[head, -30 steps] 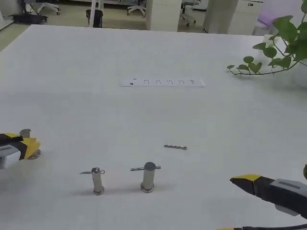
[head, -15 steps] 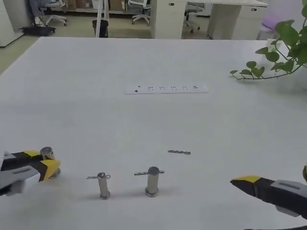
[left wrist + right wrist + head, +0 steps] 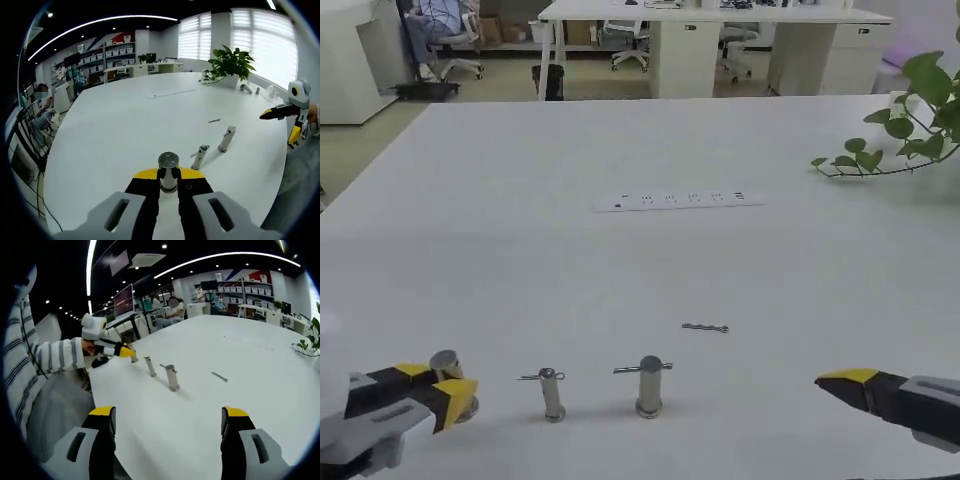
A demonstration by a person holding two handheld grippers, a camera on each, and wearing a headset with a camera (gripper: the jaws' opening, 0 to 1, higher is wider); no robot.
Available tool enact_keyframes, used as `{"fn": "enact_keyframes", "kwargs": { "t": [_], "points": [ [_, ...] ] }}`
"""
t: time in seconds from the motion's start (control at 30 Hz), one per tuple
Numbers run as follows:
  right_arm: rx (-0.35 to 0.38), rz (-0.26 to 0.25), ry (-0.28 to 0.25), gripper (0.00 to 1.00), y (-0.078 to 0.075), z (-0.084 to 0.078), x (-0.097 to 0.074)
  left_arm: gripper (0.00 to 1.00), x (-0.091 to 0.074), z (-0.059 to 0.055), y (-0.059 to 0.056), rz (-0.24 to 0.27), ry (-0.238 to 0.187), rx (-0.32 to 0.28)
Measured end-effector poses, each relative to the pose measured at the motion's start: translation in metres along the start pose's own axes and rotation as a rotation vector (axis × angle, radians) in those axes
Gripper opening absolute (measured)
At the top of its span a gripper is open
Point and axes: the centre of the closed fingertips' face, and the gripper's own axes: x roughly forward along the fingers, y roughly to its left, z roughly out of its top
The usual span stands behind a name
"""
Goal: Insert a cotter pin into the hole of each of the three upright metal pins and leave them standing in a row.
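At your far left, near the front edge of the white table (image 3: 620, 270), your left gripper (image 3: 440, 385) pinches a bare metal pin (image 3: 168, 161) by its shaft, head up. Just right of it, the slim pin (image 3: 552, 393) stands upright with a cotter pin (image 3: 530, 377) through its top. Next to that stands the thicker pin (image 3: 649, 390), also upright, with its own fitted cotter pin (image 3: 623, 370). Behind it and a little to the right, the loose cotter pin (image 3: 705, 327) lies flat, apart from both. At your far right, your right gripper (image 3: 169, 412) hovers with its jaws spread wide, holding nothing.
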Motion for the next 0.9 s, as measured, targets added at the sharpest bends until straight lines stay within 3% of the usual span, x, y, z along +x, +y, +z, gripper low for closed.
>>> {"fn": "enact_keyframes", "kwargs": {
  "t": [0.53,0.63,0.9],
  "points": [
    [-0.023,0.014,-0.010,0.87,0.002,-0.001,-0.006,0.11,0.014,-0.010,-0.060,-0.051,0.013,0.014],
    [-0.024,0.015,-0.009,0.87,0.002,-0.002,-0.007,0.11,0.018,-0.011,-0.066,-0.044,0.012,0.035],
    [-0.018,0.018,-0.007,0.87,0.003,-0.006,-0.008,0.11,0.023,-0.015,-0.079,-0.041,0.015,0.008]
  ]
}}
